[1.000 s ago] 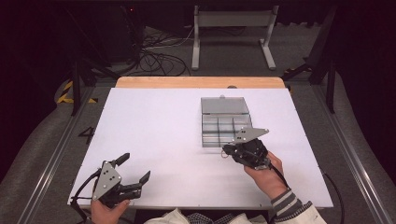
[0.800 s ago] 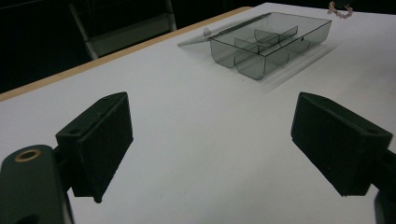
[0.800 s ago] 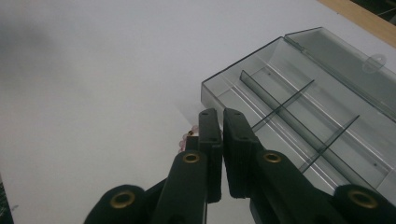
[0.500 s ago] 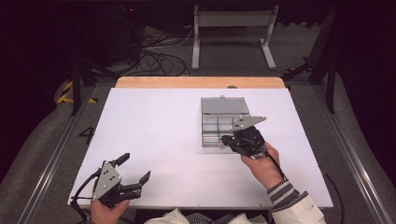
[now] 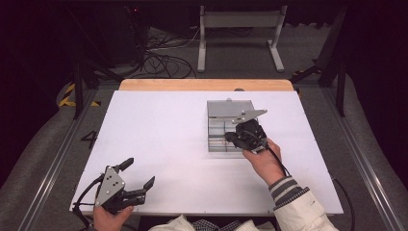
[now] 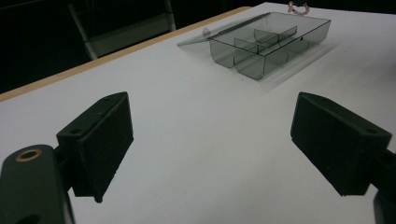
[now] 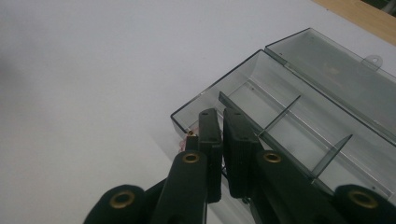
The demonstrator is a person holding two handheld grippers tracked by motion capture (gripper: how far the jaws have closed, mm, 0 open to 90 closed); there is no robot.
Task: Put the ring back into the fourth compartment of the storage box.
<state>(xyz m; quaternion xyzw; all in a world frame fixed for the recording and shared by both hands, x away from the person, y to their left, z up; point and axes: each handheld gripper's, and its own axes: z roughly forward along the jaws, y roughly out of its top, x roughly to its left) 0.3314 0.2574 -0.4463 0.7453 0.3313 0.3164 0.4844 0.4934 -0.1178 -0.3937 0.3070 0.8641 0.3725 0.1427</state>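
A clear grey compartment box (image 5: pixel 217 130) lies on the white table with its lid (image 5: pixel 230 109) folded open at the far side. My right gripper (image 5: pixel 230 138) hangs over the box's near part, jaws together. In the right gripper view the gripper (image 7: pixel 219 113) is shut just above the box's (image 7: pixel 280 100) near corner, and a small pinkish piece (image 7: pixel 189 136) peeks out at the jaw tips. The same pinkish piece (image 6: pixel 299 6) shows above the box (image 6: pixel 266 46) in the left gripper view. My left gripper (image 5: pixel 140 171) rests open at the table's near left, with bare table between its jaws (image 6: pixel 210 140).
The white table top (image 5: pixel 159 130) ends in a wooden strip (image 5: pixel 192 84) at the far side. Beyond it stand a metal frame (image 5: pixel 238 29) and loose cables (image 5: pixel 159 60) on the dark floor. Metal rails (image 5: pixel 45 168) run along both sides of the table.
My right gripper has moved away from the near edge and a little left, from beside the box's near right corner to over the box. The left gripper has stayed put.
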